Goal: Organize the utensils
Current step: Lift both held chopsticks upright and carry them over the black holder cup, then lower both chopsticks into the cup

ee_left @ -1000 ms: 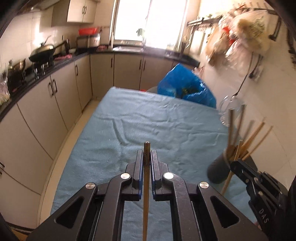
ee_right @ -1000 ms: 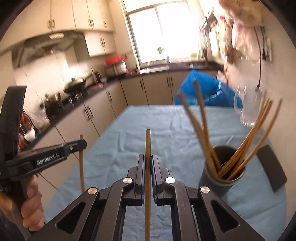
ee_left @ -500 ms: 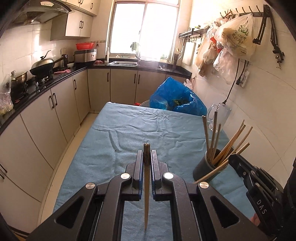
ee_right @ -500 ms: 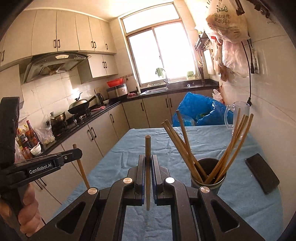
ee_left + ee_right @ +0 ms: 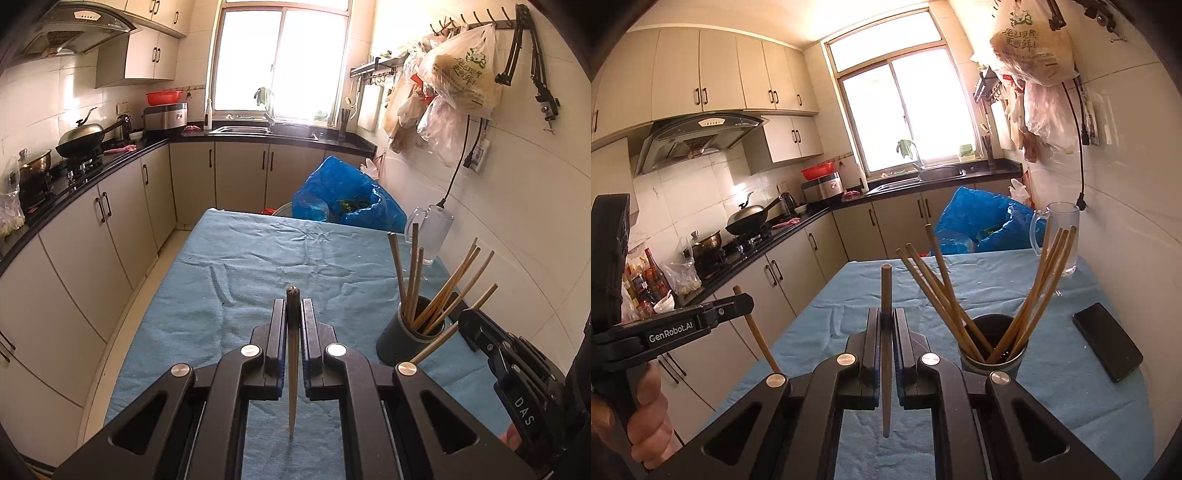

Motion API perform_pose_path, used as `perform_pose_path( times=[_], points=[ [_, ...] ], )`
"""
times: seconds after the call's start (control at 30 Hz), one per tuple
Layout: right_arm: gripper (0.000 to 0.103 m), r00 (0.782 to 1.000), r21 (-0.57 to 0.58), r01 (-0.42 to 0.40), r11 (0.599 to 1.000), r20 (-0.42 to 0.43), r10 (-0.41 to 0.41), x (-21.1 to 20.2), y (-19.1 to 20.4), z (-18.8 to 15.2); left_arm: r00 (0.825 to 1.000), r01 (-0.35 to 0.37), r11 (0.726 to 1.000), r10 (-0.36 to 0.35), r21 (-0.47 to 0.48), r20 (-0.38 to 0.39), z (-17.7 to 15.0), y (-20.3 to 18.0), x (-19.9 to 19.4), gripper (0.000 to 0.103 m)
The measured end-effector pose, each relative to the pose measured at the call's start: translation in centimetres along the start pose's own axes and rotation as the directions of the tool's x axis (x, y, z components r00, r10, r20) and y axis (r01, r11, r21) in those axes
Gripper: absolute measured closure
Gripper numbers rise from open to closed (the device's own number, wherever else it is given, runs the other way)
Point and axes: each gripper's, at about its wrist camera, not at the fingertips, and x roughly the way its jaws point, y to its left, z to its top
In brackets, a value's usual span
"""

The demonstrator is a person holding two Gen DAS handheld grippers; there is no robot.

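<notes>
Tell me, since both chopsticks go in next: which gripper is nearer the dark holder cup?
Right. The right gripper sits just beside the holder cup, its chopstick clamped; the left gripper holds its chopstick farther off, across the cloth.

Left chopstick (image 5: 293, 354): I'm holding it upright, pinched, pointed tip hanging down.
Right chopstick (image 5: 886, 332): I'm gripping it upright.
Holder (image 5: 993, 350): sitting at 2 o'clock, chopsticks (image 5: 945, 295) fanning outward.
</notes>
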Motion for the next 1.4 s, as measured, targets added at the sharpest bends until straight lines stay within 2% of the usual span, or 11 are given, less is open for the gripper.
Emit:
perform_pose_path(
  times=[0.33,0.67,1.1,1.4],
  points=[
    [0.096,0.999,0.026,0.008,1.0,0.031,-0.008,-1.4,-1.0,0.4,1.0,0.013,1.0,-0.013,0.023,0.004,0.0,-1.4,-0.6,0.097],
    [0.096,0.995,0.081,0.042,0.996,0.092,-0.05,-3.9,-3.5,1.3,0.998,0.049,0.997,-0.052,0.067,0.047,1.3,-4.2,-2.8,0.097],
    [0.096,0.964,0.141,0.104,0.985,0.228,-0.134,-8.5,-7.3,5.2,0.977,0.154,0.973,-0.175,0.171,0.12,5.4,-10.2,-6.0,0.097],
    [0.096,0.948,0.153,0.125,0.98,0.271,-0.164,-9.0,-8.4,7.4,0.964,0.196,0.959,-0.227,0.207,0.139,8.2,-14.2,-5.5,0.096]
  ],
)
